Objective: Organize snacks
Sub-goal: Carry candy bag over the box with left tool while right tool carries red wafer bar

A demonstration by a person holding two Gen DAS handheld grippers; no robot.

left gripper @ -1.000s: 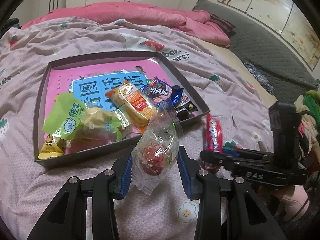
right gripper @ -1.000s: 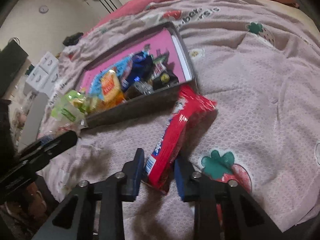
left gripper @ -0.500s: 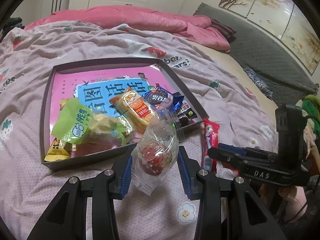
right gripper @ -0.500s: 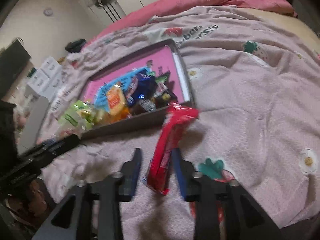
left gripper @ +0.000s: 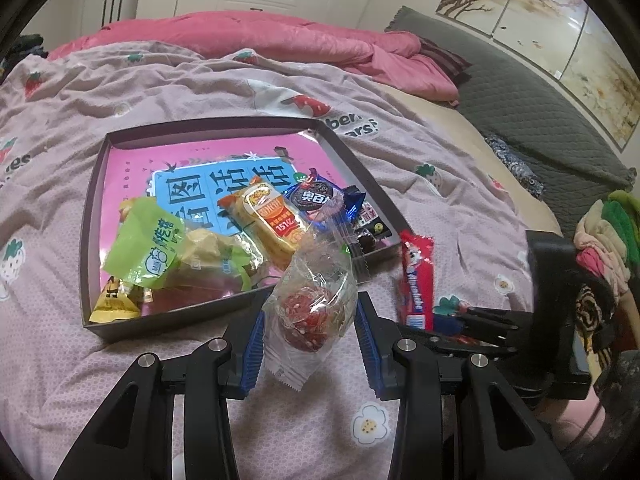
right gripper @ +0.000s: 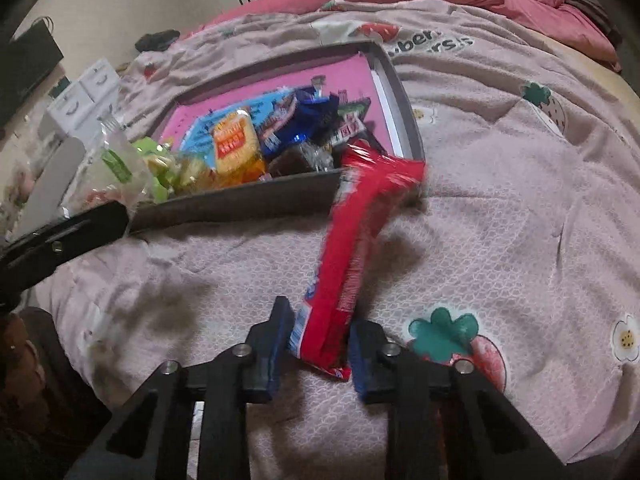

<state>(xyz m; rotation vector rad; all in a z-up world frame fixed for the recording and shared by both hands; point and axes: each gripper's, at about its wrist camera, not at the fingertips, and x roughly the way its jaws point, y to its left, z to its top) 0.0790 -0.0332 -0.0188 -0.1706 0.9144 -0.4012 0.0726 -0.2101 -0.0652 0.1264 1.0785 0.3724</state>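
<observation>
My left gripper [left gripper: 308, 308] is shut on a clear packet [left gripper: 316, 304] with a red sweet inside, held just in front of the dark box [left gripper: 168, 320]. In the box lie a green packet [left gripper: 152, 248], an orange cracker packet [left gripper: 268, 216], a blue biscuit packet [left gripper: 320, 200] and other small snacks. My right gripper [right gripper: 320, 328] has its jaws closing tight on the lower end of a long red packet [right gripper: 360, 240]. That packet tilts up, its top at the box's near right corner [right gripper: 412, 148]. The left wrist view shows the red packet [left gripper: 418, 276] upright beside the box.
The box rests on a pink strawberry-print bedspread [left gripper: 440, 152]. A bright pink quilt [left gripper: 280, 40] is bunched at the back and a grey blanket [left gripper: 520, 112] lies at the right. Folded clothes [left gripper: 608, 240] are piled at the far right. White drawers [right gripper: 80, 100] stand beyond the bed.
The right gripper has rolled and shifted with the red packet, whose top end now reaches the box's near corner. The left gripper keeps the clear packet almost still.
</observation>
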